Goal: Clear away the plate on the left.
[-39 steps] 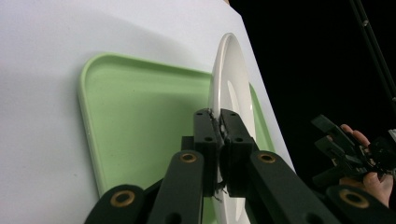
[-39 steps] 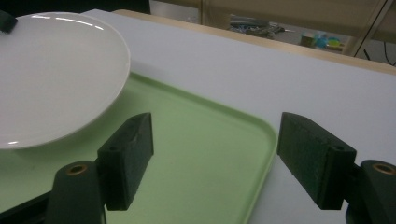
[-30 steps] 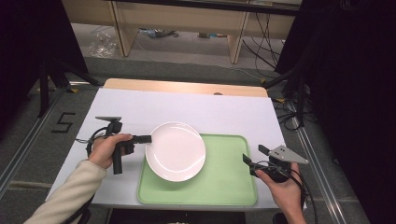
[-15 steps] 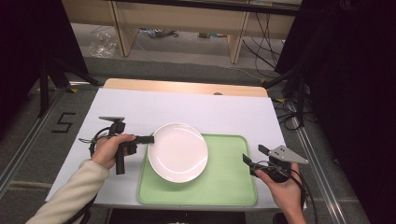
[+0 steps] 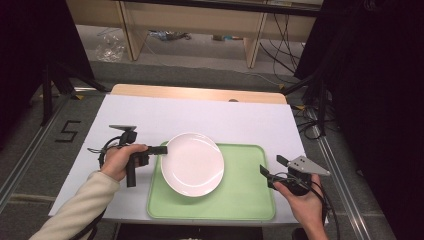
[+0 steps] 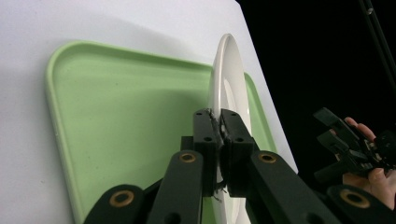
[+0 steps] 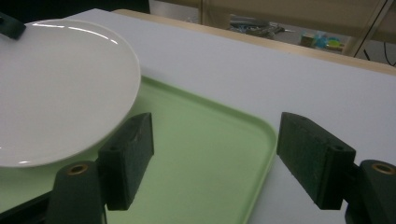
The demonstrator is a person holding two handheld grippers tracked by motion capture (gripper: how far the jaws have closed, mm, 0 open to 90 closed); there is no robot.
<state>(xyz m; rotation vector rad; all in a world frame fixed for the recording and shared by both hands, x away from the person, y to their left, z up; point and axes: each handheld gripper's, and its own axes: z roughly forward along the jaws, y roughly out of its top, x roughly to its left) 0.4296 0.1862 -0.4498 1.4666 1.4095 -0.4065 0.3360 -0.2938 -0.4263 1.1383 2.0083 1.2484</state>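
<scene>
A white plate hangs over the left half of a green tray, its left rim reaching past the tray's edge. My left gripper is shut on that left rim; the left gripper view shows its jaws clamped on the plate edge-on over the tray. In the right gripper view the plate seems slightly raised above the tray. My right gripper stands open at the tray's right edge, and between its fingers there is nothing.
The tray lies on a white tabletop near its front edge, with bare surface behind and to the left. A wooden strip runs along the far edge. Cables lie on the floor at the right.
The plate and my left gripper have crept slightly to the right over the tray. The right gripper has stayed in place.
</scene>
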